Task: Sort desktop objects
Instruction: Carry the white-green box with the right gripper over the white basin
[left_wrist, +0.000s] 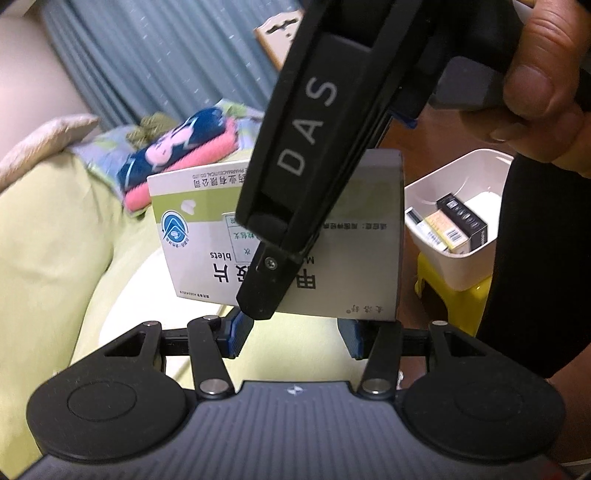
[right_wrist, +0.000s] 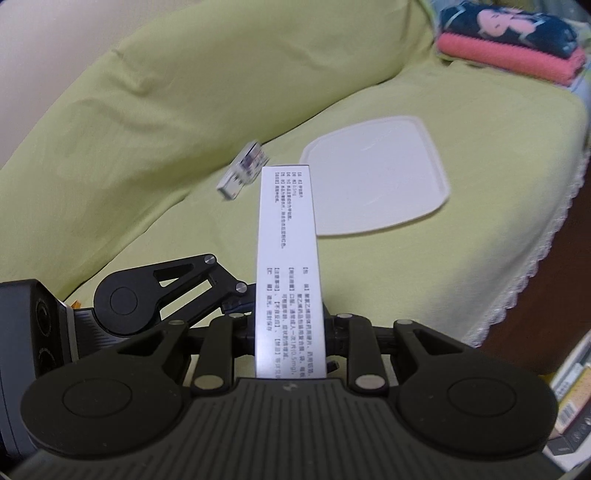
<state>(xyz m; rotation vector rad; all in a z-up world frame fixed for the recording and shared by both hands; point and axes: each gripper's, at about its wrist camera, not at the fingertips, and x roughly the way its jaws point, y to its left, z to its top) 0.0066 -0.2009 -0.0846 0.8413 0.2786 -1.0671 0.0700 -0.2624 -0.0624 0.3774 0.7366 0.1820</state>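
Observation:
A white and green medicine box (left_wrist: 207, 229) hangs in the air, printed face toward the left wrist camera. My right gripper (right_wrist: 290, 325) is shut on it, and in the right wrist view the box (right_wrist: 286, 236) shows edge-on as a narrow white side with text. One black right finger (left_wrist: 288, 221) crosses the box's face. My left gripper (left_wrist: 295, 336) is open just under the box's lower edge, blue pads (left_wrist: 238, 334) apart and not closed on it. It also shows from the side as the left gripper (right_wrist: 155, 295). A second small box (right_wrist: 242, 171) lies on the green cover.
A white bin (left_wrist: 461, 170) holding several boxes stands on a yellow stool (left_wrist: 454, 288) at the right. A flat white lid (right_wrist: 376, 173) lies on the green bed cover (right_wrist: 184, 92). Folded towels (left_wrist: 177, 155) sit at the back. A person's hand (left_wrist: 546, 74) holds the right gripper.

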